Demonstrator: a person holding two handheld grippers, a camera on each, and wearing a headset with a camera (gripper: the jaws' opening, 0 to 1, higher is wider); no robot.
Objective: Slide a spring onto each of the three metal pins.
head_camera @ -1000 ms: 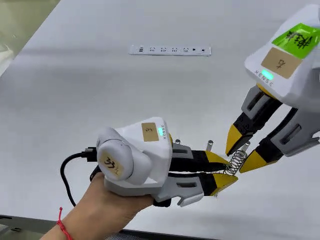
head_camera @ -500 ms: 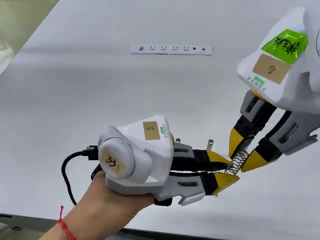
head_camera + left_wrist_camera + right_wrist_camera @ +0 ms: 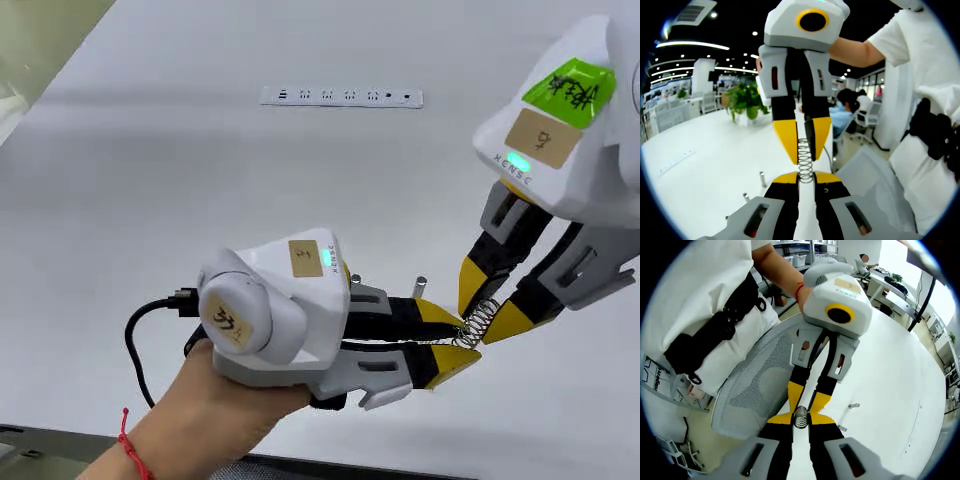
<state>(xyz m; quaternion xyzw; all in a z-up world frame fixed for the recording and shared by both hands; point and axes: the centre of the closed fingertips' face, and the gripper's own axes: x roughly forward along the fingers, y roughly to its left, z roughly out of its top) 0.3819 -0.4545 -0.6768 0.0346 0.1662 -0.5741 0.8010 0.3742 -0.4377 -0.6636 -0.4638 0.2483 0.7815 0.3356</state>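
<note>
Spring [image 3: 476,322] hangs above the white table [image 3: 180,220], held at both ends. The right gripper [image 3: 487,312] comes down onto the spring from above, jaws narrow and clamping its upper coils. The left gripper [image 3: 456,338] meets the spring from the side, jaws nearly closed on its lower end. A metal pin [image 3: 421,287] stands upright just behind the spring, with a second pin [image 3: 356,281] farther off.

Silver spring [image 3: 476,322]; yellow-tipped black jaws; white right gripper [image 3: 484,320], green label; white table [image 3: 200,180].
</note>
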